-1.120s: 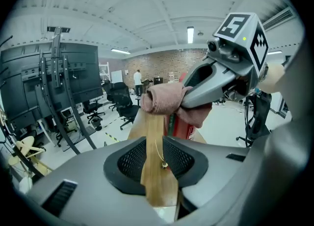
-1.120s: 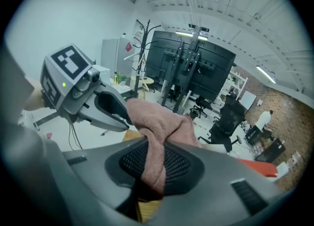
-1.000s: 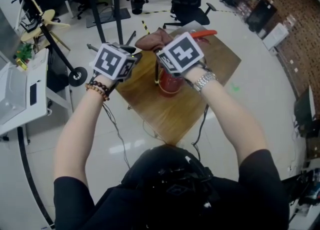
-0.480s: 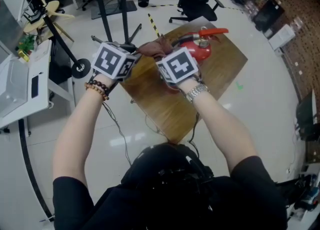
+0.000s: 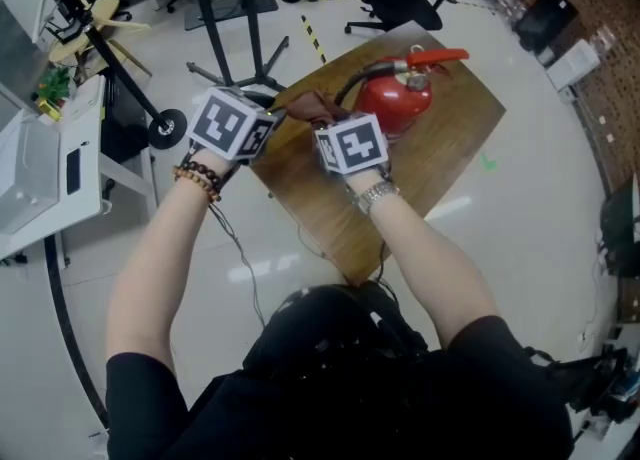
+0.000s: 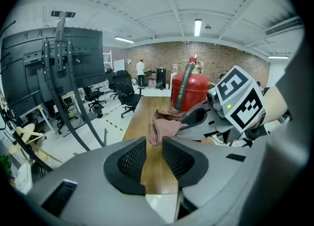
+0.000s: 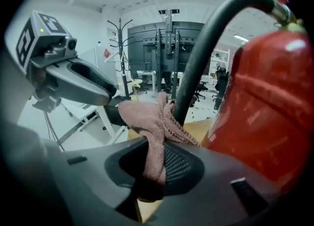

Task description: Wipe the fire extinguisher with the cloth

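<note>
One cloth [image 7: 152,117], clamped in right claw [image 7: 153,163] beside fire extinguisher [image 7: 260,112]; left claw [image 6: 156,145] gaping.

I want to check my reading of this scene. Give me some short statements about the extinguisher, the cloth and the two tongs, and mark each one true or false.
1. The fire extinguisher stands upright on the wooden table. True.
2. The right tongs are shut on the cloth. True.
3. The cloth is blue. False: it is pinkish-brown.
4. The extinguisher's hose is white. False: it is black.
5. The left tongs are pressed fully together. False: they stand apart, with the table's wood showing between them.
</note>
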Tool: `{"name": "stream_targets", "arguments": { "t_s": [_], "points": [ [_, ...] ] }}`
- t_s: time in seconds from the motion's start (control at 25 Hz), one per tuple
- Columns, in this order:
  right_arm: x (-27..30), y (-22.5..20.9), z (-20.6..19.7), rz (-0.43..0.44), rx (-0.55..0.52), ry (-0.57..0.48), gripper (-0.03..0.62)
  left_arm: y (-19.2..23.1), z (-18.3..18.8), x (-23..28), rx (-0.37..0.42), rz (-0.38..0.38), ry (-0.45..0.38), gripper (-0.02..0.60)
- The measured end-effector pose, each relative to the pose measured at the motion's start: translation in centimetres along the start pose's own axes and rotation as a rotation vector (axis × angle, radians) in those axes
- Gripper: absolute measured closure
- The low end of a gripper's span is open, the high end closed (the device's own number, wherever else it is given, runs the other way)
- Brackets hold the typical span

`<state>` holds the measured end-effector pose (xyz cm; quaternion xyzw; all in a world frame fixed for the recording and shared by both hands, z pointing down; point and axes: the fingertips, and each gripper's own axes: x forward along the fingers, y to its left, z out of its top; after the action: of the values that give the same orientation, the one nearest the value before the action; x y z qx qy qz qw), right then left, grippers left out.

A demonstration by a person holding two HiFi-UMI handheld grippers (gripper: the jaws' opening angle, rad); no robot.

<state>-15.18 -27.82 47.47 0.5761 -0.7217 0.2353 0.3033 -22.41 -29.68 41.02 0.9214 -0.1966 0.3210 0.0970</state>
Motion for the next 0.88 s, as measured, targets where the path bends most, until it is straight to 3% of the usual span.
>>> {"name": "stream_targets", "arguments": {
  "t_s": [0.88],
  "points": [
    [7.7, -0.4, -6.3, -0.035, 0.206, -0.044, 0.508, 0.0, -3.1, 3.1, 0.015, -0.024, 0.139, 0.488]
  ]
}}
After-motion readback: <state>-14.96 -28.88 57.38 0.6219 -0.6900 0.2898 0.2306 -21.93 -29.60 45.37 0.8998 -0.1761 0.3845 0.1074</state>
